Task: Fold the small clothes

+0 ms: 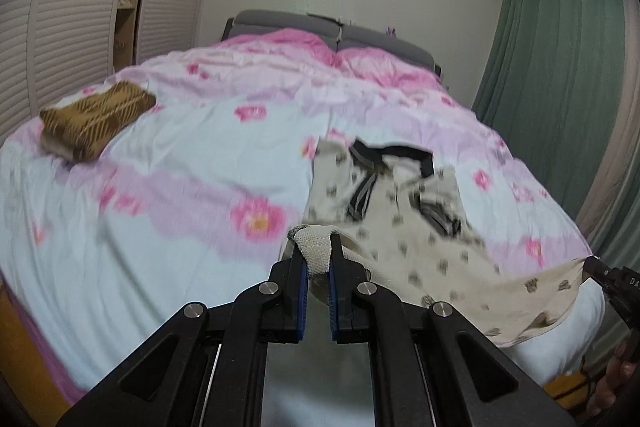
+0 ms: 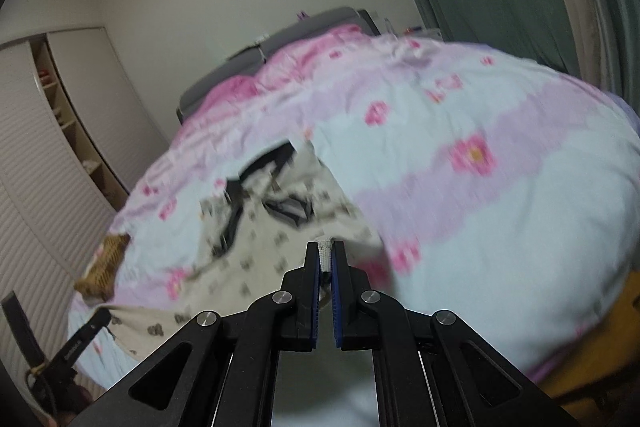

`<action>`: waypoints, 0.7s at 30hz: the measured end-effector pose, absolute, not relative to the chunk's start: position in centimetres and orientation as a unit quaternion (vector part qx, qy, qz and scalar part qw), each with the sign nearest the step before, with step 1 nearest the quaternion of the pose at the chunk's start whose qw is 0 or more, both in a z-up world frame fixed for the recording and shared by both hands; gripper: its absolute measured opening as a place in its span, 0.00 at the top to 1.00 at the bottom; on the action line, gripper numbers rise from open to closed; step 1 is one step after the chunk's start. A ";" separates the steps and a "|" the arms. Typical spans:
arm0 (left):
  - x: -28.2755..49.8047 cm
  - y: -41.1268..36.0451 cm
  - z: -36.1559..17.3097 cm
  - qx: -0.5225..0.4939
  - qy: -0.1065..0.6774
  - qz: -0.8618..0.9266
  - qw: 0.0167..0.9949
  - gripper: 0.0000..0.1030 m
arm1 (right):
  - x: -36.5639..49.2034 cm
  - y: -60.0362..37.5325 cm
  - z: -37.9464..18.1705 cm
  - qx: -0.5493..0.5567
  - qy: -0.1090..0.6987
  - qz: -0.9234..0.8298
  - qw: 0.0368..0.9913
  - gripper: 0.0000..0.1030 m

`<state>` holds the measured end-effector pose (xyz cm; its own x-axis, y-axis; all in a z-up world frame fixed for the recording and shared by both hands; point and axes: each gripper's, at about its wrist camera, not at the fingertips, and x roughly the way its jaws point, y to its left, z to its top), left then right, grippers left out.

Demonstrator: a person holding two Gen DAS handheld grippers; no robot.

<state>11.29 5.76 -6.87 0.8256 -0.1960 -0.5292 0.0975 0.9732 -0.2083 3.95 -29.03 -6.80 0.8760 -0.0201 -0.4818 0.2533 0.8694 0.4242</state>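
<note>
A small cream garment point(image 1: 404, 219) with dark prints and black trim lies stretched over the near part of the bed; the right wrist view shows the cream garment point(image 2: 256, 239) too. My left gripper point(image 1: 318, 247) is shut on its ribbed hem at one bottom corner. My right gripper point(image 2: 328, 251) is shut on the hem at the other corner. The hem hangs lifted between the two grippers, while the collar end rests on the bed. At the right edge of the left wrist view the right gripper point(image 1: 600, 269) shows, and the left gripper point(image 2: 96, 319) shows at lower left in the right wrist view.
The bed point(image 1: 180, 155) has a pink and pale blue flowered cover. A folded brown patterned cloth point(image 1: 94, 121) lies at its far left side. A white louvred wardrobe point(image 1: 48, 27) stands left of the bed, green curtains point(image 1: 560, 47) right. A grey headboard point(image 1: 320, 27) is at the far end.
</note>
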 end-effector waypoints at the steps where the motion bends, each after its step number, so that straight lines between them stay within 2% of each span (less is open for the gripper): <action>1: 12.5 5.5 -6.5 -0.087 0.280 -0.076 0.953 0.90 | 5.1 -29.3 -6.4 0.247 0.233 -0.073 0.938 0.94; 9: 23.3 3.6 -5.5 -0.086 0.262 -0.067 0.959 0.90 | 15.7 -31.9 -5.2 0.247 0.214 -0.077 0.942 0.94; 21: 38.3 1.0 -9.1 -0.068 0.287 -0.028 0.955 0.90 | 32.2 -35.3 -8.5 0.250 0.253 -0.081 0.931 0.94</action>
<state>38.35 1.02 -9.10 0.8340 -0.0928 -0.5438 0.0149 0.9892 -0.1459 32.19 -35.26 -8.49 0.8587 -0.0251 -0.5118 0.2778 0.8620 0.4239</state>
